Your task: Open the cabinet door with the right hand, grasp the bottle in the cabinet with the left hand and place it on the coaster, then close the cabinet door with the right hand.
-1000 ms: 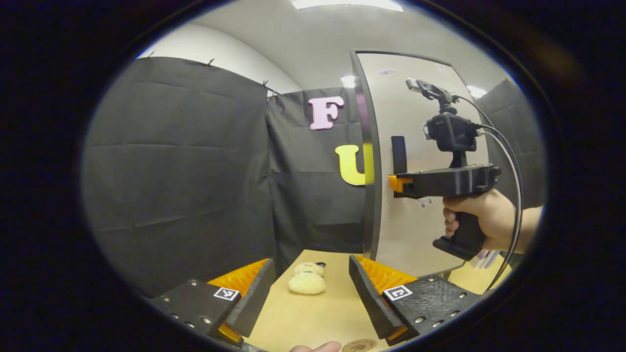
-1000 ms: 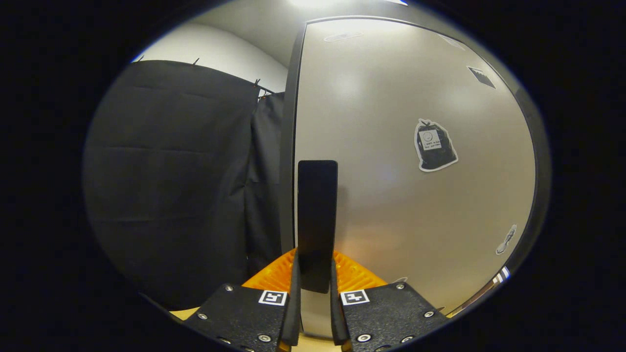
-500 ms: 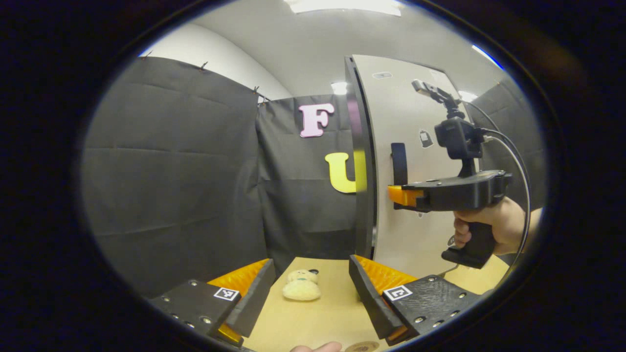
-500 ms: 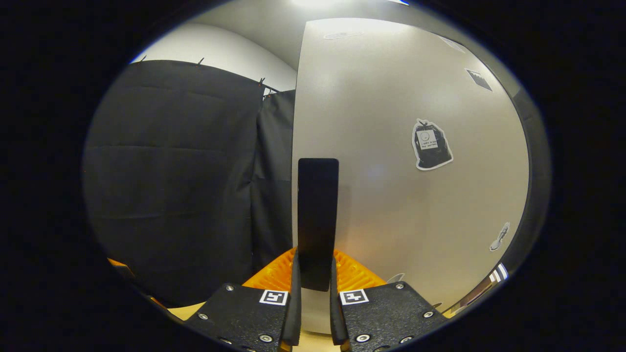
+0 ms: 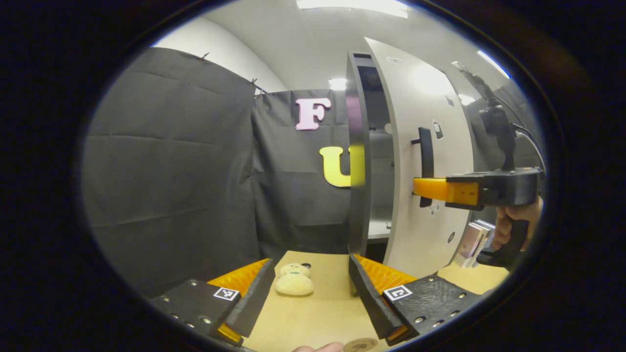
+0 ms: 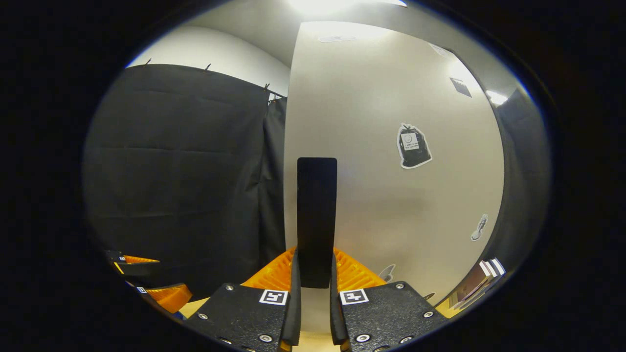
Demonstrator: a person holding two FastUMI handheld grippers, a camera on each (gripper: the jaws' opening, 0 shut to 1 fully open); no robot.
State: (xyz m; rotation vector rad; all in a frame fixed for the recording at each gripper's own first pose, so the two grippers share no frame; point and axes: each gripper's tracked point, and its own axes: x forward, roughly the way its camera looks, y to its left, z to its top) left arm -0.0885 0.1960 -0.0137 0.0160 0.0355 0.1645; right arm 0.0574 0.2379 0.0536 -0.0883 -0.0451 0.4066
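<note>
Swung further out since a second ago, the cabinet door [image 5: 430, 161] now shows a gap; right gripper [image 6: 315, 283] jaws clench its black handle [image 6: 317, 220]. Left gripper [image 5: 308, 298] jaws spread wide over the worktop [image 5: 318, 318], a plush toy [image 5: 293, 283] between, coaster [image 5: 359, 345] just beneath.

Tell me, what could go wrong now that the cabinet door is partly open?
The right hand-held gripper is clamped on the black handle; a crooked pull might make it slip off. The cabinet door swings out towards the cards standing by it and could knock them. The gap is still narrow, so the open left hand-held gripper might bump the door's edge if it reaches in too soon.
</note>
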